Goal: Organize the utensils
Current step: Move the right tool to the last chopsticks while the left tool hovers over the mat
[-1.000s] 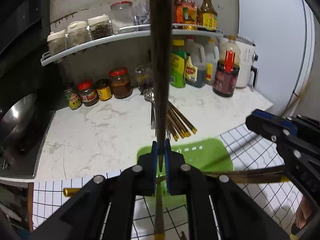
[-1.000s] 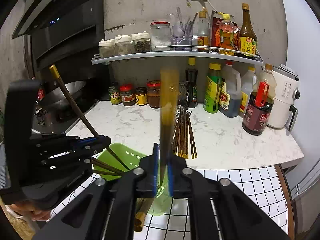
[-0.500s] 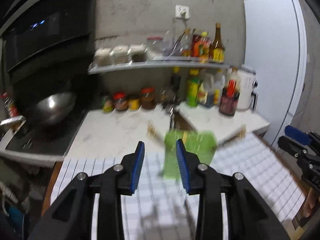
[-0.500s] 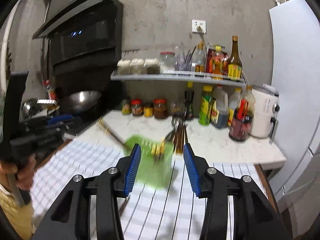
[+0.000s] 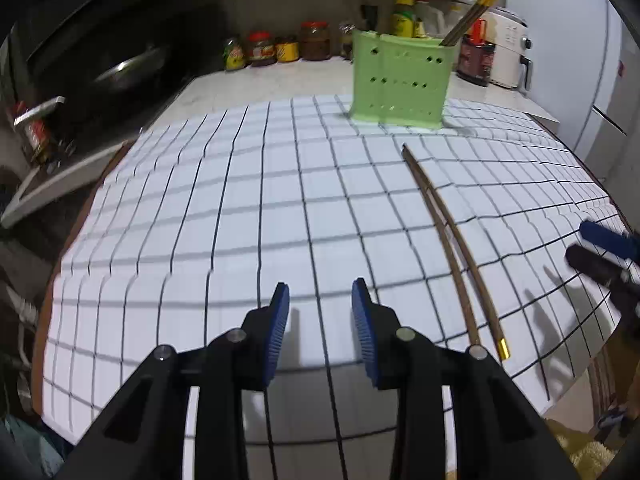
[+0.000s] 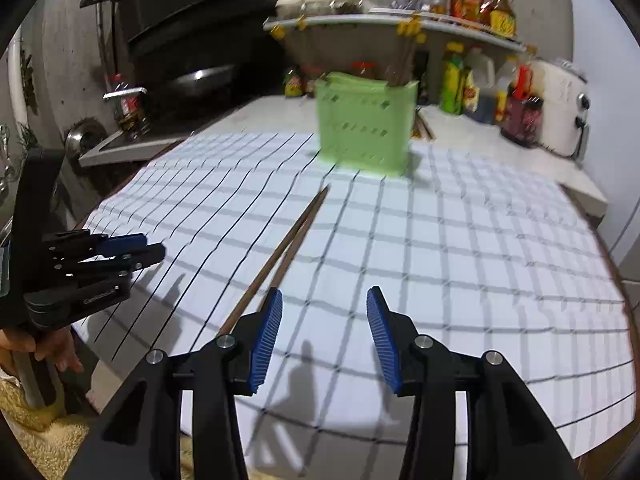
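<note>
1. Kitchen setting: a counter (image 5: 224, 200) covered by a white cloth (image 5: 280, 220) with a dark grid pattern fills most of both views.
2. Behind it, a wall shelf (image 6: 400, 22) carries jars and bottles, and more bottles and jars stand on the pale stone beneath it.
3. At the far edge of the cloth stands a green perforated utensil holder (image 5: 400, 80), upright.
4. Several brown chopsticks with gold ends (image 5: 468, 20) lean out of the holder's top, some to its right corner and some toward the left.
5. Two more chopsticks (image 5: 448, 232) lie flat on the cloth, side by side and nearly touching, thin tips pointing toward the holder and gold ends toward you.
6. Your left gripper (image 5: 320, 328) hovers over bare cloth to the left of that lying pair, its blue pads spread apart with nothing between them.
7. Your right gripper (image 6: 324, 332) hangs just to the right of the pair, its blue pads also spread and holding nothing; the near ends of the chopsticks pass behind its left finger.
8. In the right wrist view, a hand (image 6: 44, 344) shows at the left edge, under the left gripper.
9. A white appliance (image 5: 510, 56) sits at the far right of the stone surface.
</note>
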{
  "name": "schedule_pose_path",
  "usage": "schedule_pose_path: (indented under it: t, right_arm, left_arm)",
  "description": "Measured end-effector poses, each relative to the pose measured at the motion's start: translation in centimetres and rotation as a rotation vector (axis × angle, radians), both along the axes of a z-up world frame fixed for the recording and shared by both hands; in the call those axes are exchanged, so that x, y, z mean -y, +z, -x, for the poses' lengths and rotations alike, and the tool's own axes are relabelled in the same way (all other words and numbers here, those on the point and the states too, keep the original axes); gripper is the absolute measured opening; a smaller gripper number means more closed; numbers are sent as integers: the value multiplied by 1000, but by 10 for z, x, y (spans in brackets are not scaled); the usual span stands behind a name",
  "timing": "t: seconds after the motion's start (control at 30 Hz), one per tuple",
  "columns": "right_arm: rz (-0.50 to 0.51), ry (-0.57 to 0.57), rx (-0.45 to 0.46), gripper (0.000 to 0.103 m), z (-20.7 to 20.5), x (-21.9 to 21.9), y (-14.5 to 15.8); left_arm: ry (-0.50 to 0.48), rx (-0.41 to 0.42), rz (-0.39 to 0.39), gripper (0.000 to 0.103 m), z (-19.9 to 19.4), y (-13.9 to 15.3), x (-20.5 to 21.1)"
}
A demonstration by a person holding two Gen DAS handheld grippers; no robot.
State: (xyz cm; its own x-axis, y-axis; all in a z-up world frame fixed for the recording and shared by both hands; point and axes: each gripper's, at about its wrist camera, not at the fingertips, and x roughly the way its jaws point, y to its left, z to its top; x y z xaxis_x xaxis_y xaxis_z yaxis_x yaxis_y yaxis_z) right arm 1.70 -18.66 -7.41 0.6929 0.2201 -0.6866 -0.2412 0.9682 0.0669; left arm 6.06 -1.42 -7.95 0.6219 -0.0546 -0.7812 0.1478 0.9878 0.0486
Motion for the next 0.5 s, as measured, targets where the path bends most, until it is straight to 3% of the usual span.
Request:
schedule_pose_path:
  t: [0.17,0.37,0.5]
  right_arm:
    - [-13,22,-59,44,-5,-17,-16]
    - [-7,60,-109,20,-17,-35,-28]
    - [-3,80,-134,15,-28,-45,-34]
  left_arm:
    - [5,-37,32,32,3,-7,-4]
    - [-42,-59,22,32,7,-17,4]
    - [-40,-67,22,32,3,-18,4]
